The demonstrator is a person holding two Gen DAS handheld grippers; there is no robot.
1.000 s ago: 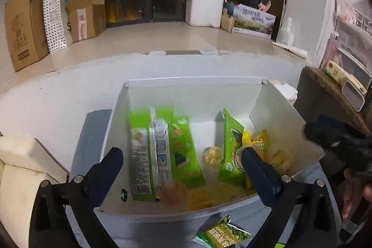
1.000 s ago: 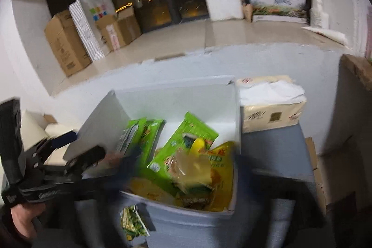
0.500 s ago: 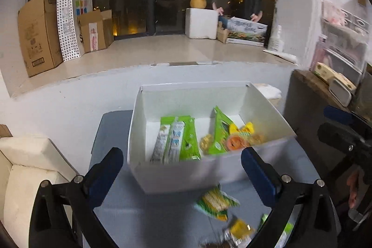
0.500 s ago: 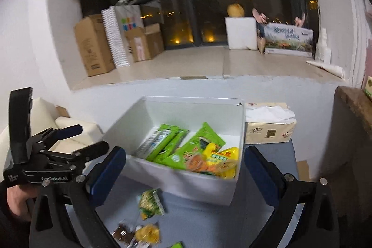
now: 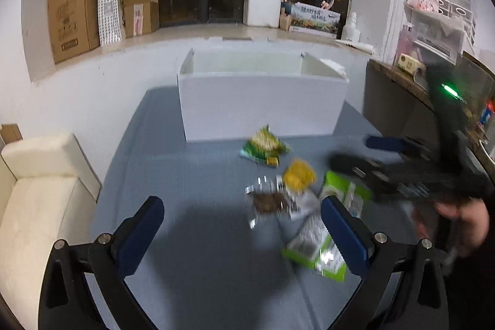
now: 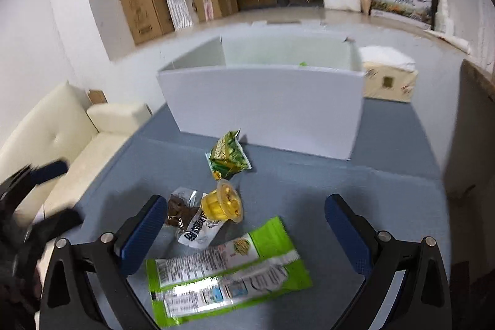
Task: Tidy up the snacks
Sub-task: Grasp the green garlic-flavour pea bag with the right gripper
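A white box (image 5: pixel 263 101) (image 6: pixel 272 110) stands at the far side of the blue-grey table. Loose snacks lie in front of it: a small green packet (image 6: pixel 228 158) (image 5: pixel 263 146), a yellow jelly cup (image 6: pixel 223 204) (image 5: pixel 298 175), a clear packet of brown snack (image 6: pixel 181 211) (image 5: pixel 272 203), and two long green packets (image 6: pixel 225 271) (image 5: pixel 315 246). My left gripper (image 5: pixel 241 229) is open and empty above the table. My right gripper (image 6: pixel 244 228) is open and empty, hovering over the long green packets and jelly cup. The right gripper also shows blurred in the left wrist view (image 5: pixel 386 156).
A cream sofa (image 5: pixel 34 206) sits left of the table. A tissue box (image 6: pixel 388 76) stands right of the white box. A dark wooden counter (image 5: pixel 402 101) borders the right side. Cardboard boxes (image 5: pixel 71 14) and a paper bag line the window ledge.
Both grippers have pulled back and down from above the white box toward the near table. The box's contents have dropped out of sight; the loose snacks on the table have come into view.
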